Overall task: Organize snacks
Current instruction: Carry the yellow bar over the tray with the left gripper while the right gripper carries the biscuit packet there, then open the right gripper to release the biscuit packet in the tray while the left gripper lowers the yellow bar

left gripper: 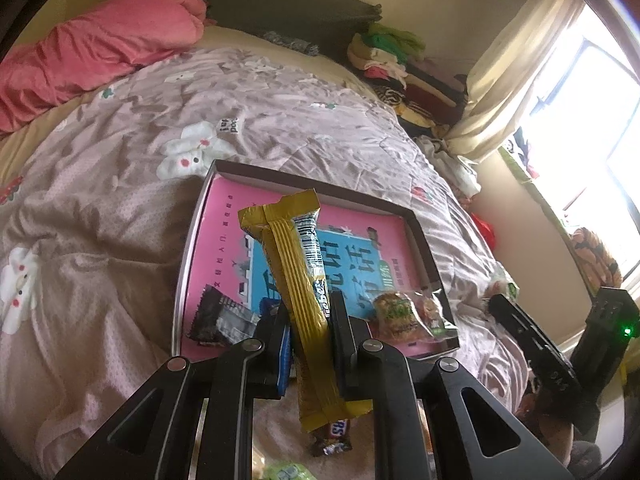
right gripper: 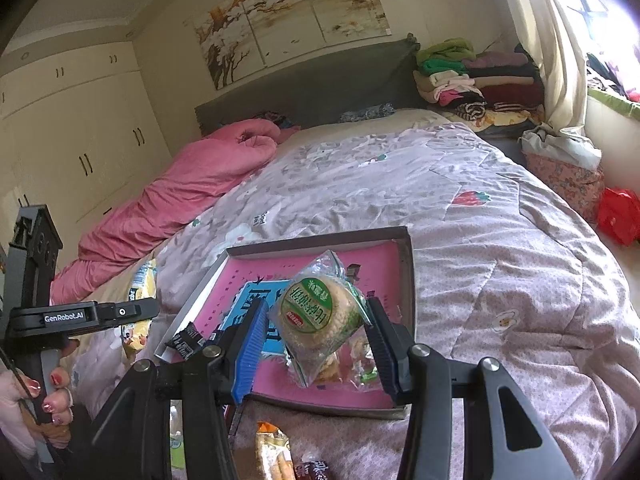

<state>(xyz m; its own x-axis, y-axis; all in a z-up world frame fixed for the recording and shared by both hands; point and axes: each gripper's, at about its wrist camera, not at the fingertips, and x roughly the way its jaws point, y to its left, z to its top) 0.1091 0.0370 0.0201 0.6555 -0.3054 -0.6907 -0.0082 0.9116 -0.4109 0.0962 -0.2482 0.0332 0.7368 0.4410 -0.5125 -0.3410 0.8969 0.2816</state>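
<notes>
A shallow box lid with a pink printed bottom [left gripper: 224,236] [right gripper: 372,256] lies on the bed. My left gripper [left gripper: 308,312] is shut on a long gold-wrapped bar [left gripper: 296,264], held upright above the box's near edge. A dark wrapped snack [left gripper: 218,318] [right gripper: 185,340] and a clear-wrapped round cake [left gripper: 404,314] lie in the box. My right gripper [right gripper: 316,320] is shut on a clear packet with a green label holding a round cake [right gripper: 316,312], above the box's near right corner. Another clear packet [right gripper: 352,364] lies under it.
Loose snacks lie on the quilt near me: a Snickers bar [left gripper: 332,436], a green pack [left gripper: 284,472], an orange packet [right gripper: 272,452], a yellow bag [right gripper: 140,280]. A pink duvet [right gripper: 172,196] lies at the left, folded clothes [right gripper: 472,80] by the headboard. The other gripper shows at the right [left gripper: 532,344].
</notes>
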